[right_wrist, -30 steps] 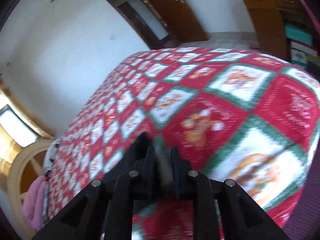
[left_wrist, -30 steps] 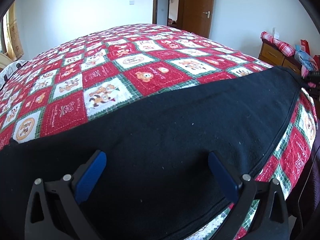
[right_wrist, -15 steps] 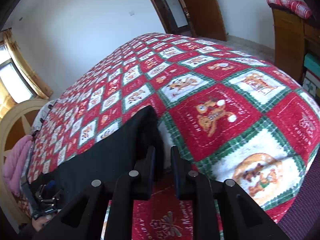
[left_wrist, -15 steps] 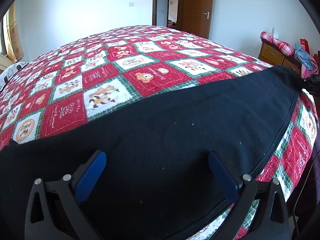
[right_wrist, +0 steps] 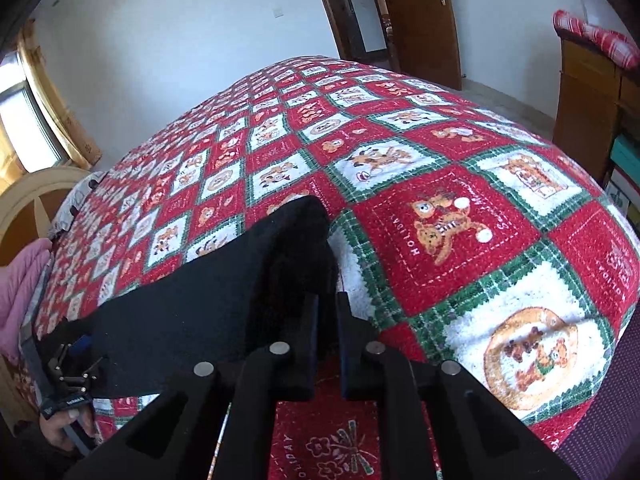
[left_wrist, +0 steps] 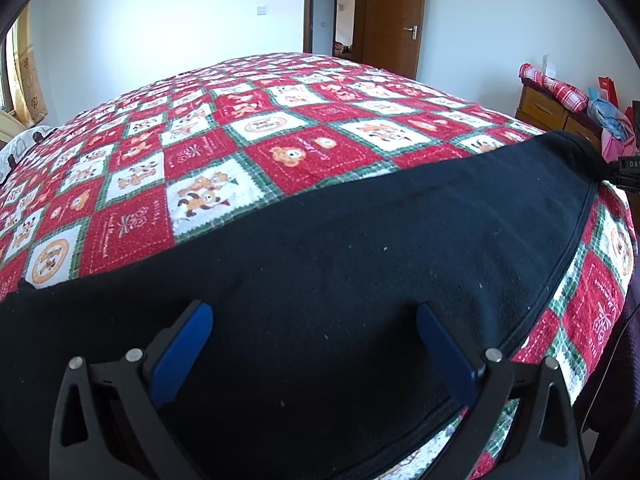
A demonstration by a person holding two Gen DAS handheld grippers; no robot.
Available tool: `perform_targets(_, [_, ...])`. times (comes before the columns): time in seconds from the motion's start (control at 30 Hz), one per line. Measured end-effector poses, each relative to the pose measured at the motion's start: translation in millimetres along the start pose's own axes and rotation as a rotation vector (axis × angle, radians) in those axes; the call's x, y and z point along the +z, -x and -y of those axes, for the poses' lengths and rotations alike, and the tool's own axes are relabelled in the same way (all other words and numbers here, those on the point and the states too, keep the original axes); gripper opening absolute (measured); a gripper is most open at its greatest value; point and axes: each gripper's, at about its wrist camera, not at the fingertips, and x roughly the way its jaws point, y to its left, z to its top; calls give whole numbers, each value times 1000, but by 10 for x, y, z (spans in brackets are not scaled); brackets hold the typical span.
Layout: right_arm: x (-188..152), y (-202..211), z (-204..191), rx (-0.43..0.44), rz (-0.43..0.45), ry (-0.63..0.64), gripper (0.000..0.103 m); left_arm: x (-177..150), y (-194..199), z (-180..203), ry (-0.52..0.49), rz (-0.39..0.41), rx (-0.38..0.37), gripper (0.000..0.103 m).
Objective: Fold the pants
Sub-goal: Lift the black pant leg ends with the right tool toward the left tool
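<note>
Black pants (left_wrist: 340, 280) lie stretched along the near edge of a bed with a red, green and white patchwork quilt (left_wrist: 280, 152). My left gripper (left_wrist: 312, 312) stands open just above the pants, its blue pads wide apart with only flat fabric beneath. In the right wrist view, one end of the pants (right_wrist: 180, 320) rises in a peak into my right gripper (right_wrist: 327, 298). Its jaws are closing, nearly together, with the black fabric pinched at the tips. The right gripper (left_wrist: 626, 170) also shows at the pants' far right end. A hand holds the left gripper (right_wrist: 72, 376).
The quilt (right_wrist: 460, 220) drops off at the bed's near and right edges. A wooden dresser (left_wrist: 552, 108) with checked cloth and clothes stands to the right. A brown door (left_wrist: 392, 20) is behind the bed. A curved headboard (right_wrist: 32, 200) and pink fabric (right_wrist: 20, 280) lie at the left.
The right wrist view has rolled to level and moved a little. Its fingers have narrowed onto the end of the pants. The left gripper has kept still and open.
</note>
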Motion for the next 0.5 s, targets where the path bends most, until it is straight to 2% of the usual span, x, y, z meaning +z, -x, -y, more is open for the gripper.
perform_targets(0.1, [4,47,30,16,32,-32,4,-7,4,3,-2,7,-1,103])
perform_targets(0.23, [51,224,-63,-117,148,-7,3,-17,7,-3,-5,15,-6,103])
perform_targets(0.27, [57,244,-43,-107,155,-16,3,-18,8,-8,-4,16,-8,103])
perform_targets(0.37, [49,184,38,-144,135,-28,3,-22,13,-7,-1,21,-10,103])
perform_targets(0.43, [22,55,109,-149,86,-35,3,-29,12,-3,-4,24,-9,103])
perform_targets(0.5, [5,-5,162,-142,81,-52,3,-22,14,6,-7,20,-6,103])
